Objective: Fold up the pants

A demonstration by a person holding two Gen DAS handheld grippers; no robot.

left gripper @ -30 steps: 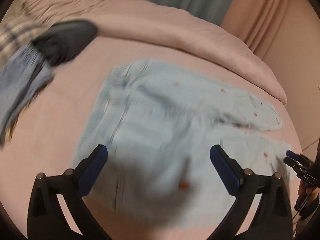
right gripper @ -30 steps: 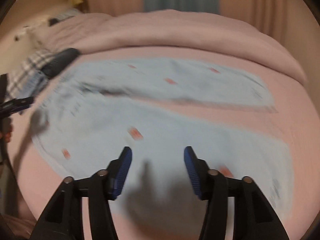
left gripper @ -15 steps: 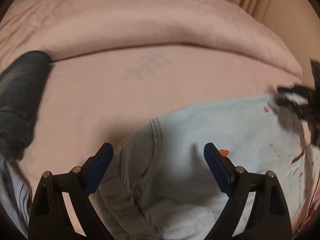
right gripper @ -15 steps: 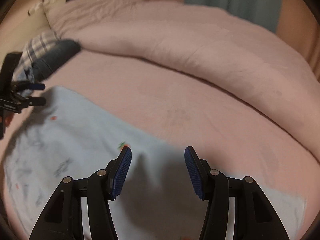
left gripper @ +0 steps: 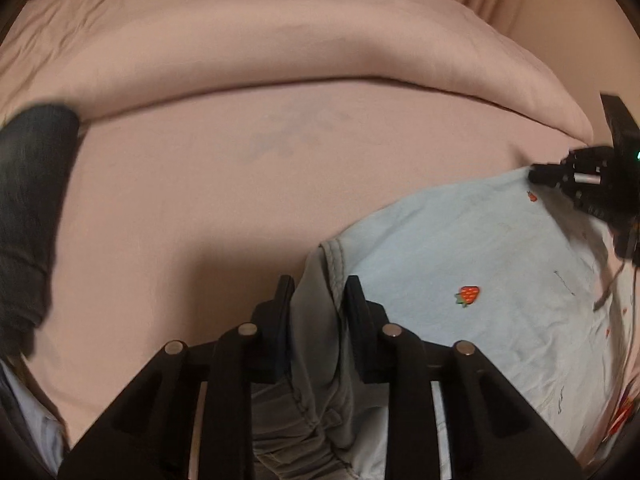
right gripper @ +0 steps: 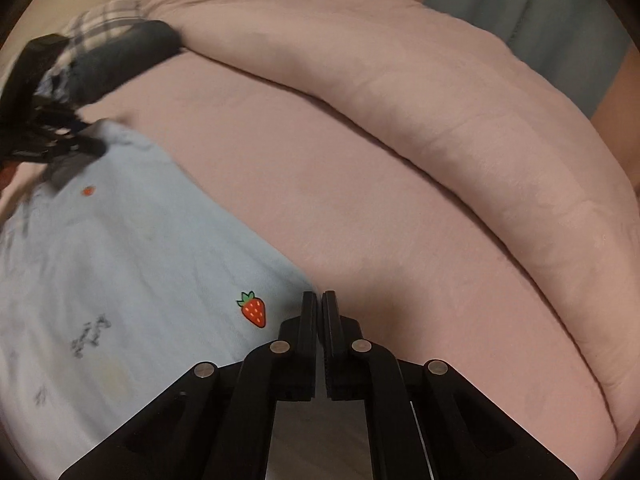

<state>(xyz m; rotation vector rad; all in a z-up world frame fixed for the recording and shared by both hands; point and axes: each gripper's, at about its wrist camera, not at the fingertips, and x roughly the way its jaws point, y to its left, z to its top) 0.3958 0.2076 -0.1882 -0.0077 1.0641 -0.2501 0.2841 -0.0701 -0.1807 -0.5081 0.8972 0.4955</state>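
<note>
The pants (left gripper: 460, 264), pale blue with small strawberry prints, lie flat on the pink bed sheet (left gripper: 240, 200), toward the near side of the bed. No fold shows in either view yet; this looks like the first pick-up, so the folding itself is still to do.

The left gripper (left gripper: 318, 300) is closing its narrow jaws around the bunched waistband, which sits between them. The right gripper (right gripper: 319, 312) has its jaws pressed together at the far edge of a pant leg, near a strawberry; whether cloth is pinched there, I cannot tell, since the hem ends right at the tips.

Beyond the pants' far edge the sheet is bare up to the rolled pink duvet (right gripper: 440, 100), leaving open room to carry the cloth over. A dark folded garment (left gripper: 28, 208) lies well apart at the far left, beside a plaid cloth (right gripper: 104, 20).
</note>
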